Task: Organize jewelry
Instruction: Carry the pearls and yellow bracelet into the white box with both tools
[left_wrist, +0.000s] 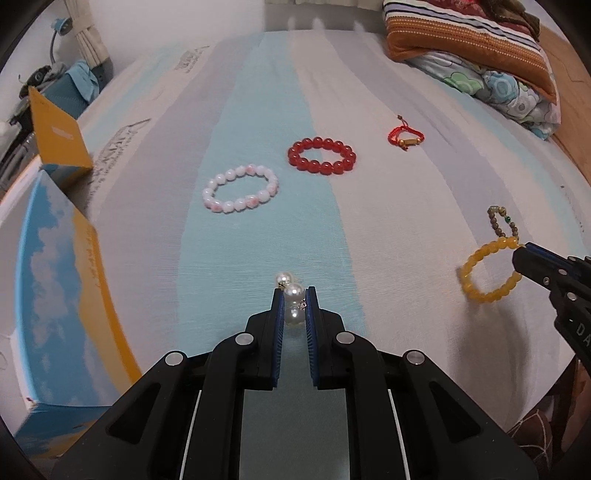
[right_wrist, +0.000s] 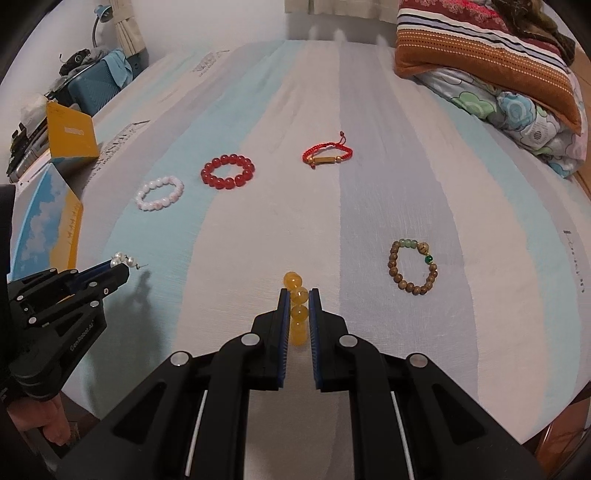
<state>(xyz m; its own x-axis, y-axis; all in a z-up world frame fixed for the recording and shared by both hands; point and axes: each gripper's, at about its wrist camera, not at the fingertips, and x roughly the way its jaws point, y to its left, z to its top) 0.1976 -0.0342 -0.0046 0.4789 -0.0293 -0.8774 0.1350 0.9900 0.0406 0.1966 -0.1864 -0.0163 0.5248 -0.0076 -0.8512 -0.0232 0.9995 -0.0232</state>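
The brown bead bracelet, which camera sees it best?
The right wrist view: the brown bead bracelet lies whole on the bed there. The left wrist view shows only part of it, behind the yellow bracelet.

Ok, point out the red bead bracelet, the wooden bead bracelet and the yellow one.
Red bead bracelet (right_wrist: 228, 160): right wrist view, far-side bead.
Wooden bead bracelet (right_wrist: 394, 272): right wrist view, left-side bead.
Yellow bracelet (left_wrist: 472, 264): left wrist view, left-side bead.

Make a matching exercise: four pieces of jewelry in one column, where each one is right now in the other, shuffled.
Things:
1. yellow bead bracelet
2. pearl piece
3. red bead bracelet
4. wooden bead bracelet

Places:
A. lying on the bedsheet, right of the right gripper
B. held in the left gripper
C. held in the right gripper
D. lying between the white-pink bracelet and the red cord bracelet

Pairs: 1-C, 2-B, 3-D, 4-A
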